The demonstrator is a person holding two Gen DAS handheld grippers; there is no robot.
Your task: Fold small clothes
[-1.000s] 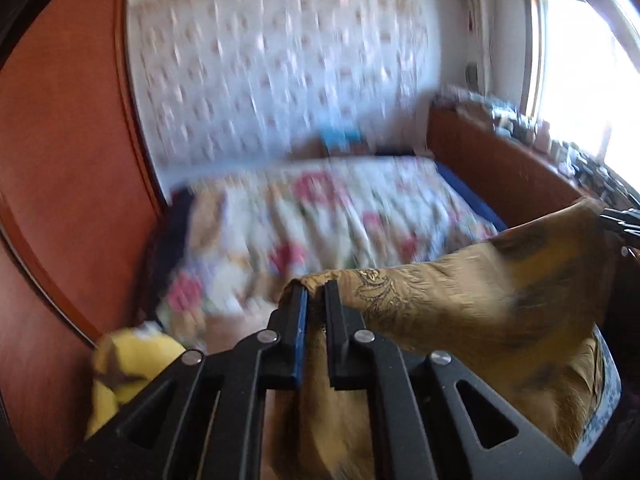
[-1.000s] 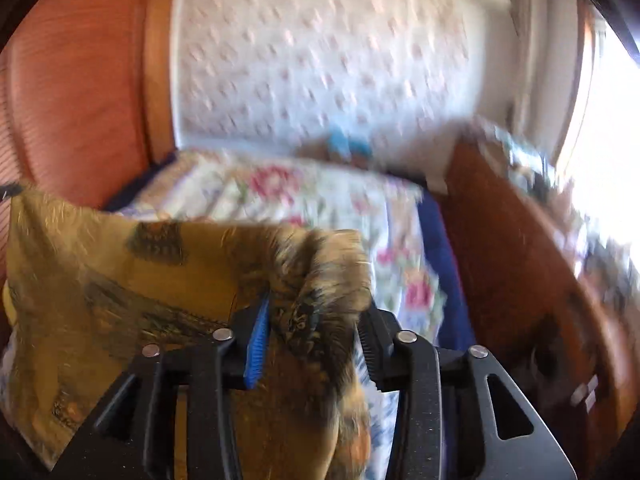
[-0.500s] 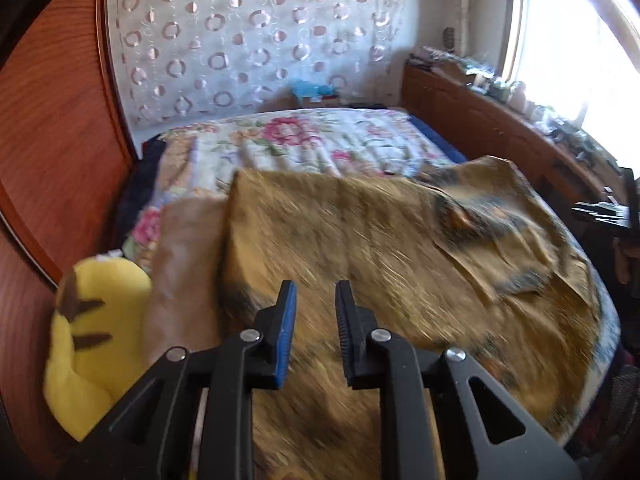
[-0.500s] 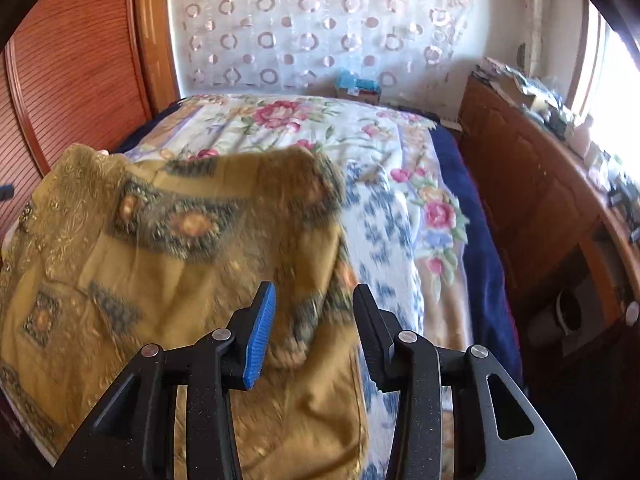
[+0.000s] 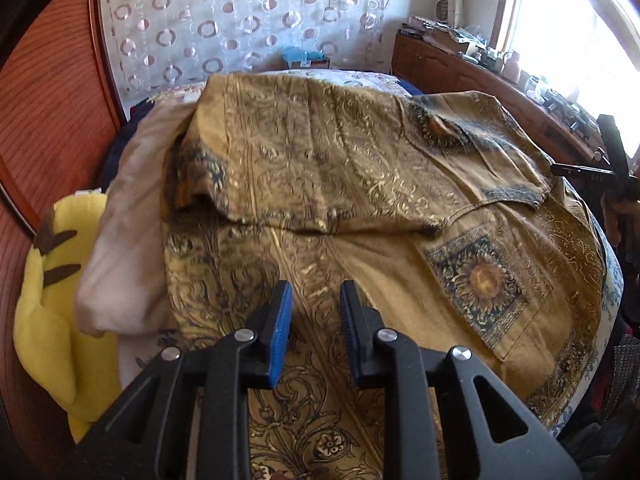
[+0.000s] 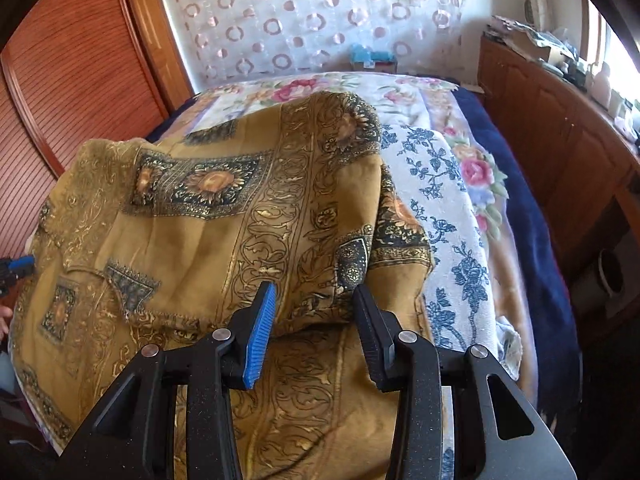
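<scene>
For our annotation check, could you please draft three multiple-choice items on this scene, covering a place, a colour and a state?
1. Where does the gold patterned garment lie?
A on the bed
B in a drawer
C on the windowsill

2. What colour is the plush toy beside the bed?
A red
B yellow
C green

3. How stand the left claw and right claw?
A both clamp the garment
B one clamps it
C both open, holding nothing

Answers: 1 A, it spreads over the floral bedspread; 2 B, its body is bright yellow; 3 C, gaps show between both pairs of fingers.

The garment point(image 5: 320, 168) lies spread on the bed point(image 6: 452, 184), a plush toy point(image 5: 52, 300) at its left.
</scene>
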